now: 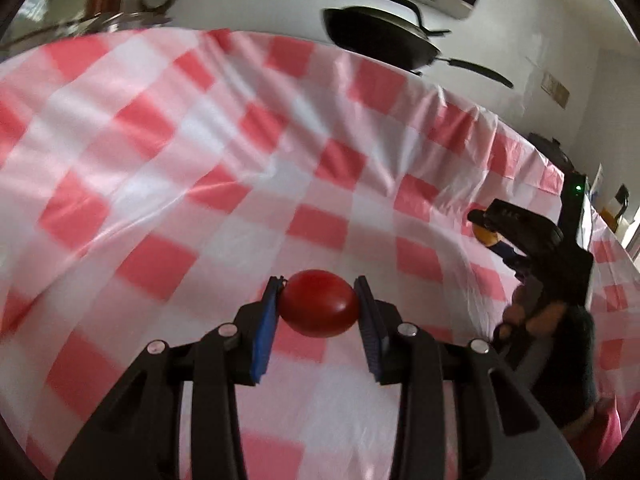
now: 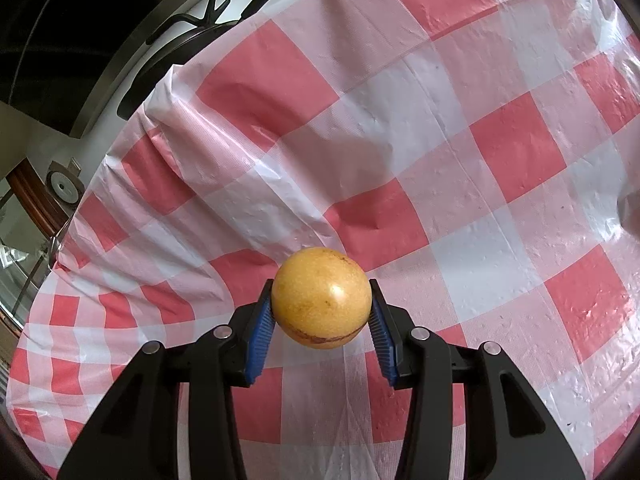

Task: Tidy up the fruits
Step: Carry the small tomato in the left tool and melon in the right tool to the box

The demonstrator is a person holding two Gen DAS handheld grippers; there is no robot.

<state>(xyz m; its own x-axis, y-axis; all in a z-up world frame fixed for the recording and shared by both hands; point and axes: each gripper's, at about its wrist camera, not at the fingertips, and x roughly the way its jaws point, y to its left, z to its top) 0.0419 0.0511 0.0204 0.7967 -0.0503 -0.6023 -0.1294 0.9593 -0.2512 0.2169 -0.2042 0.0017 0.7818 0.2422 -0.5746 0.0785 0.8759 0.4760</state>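
Tomato between left gripper fingers.

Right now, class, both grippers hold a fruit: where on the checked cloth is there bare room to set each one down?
The tablecloth lies bare ahead of the yellow fruit in the right gripper, out to its crumpled far edge. Ahead and left of the red fruit in the left gripper it is equally bare. Crowding: the cloth's far edge by the black pans.

A table is covered by a creased, glossy red-and-white checked plastic tablecloth; beyond the cloth's far edge sits a black frying pan.
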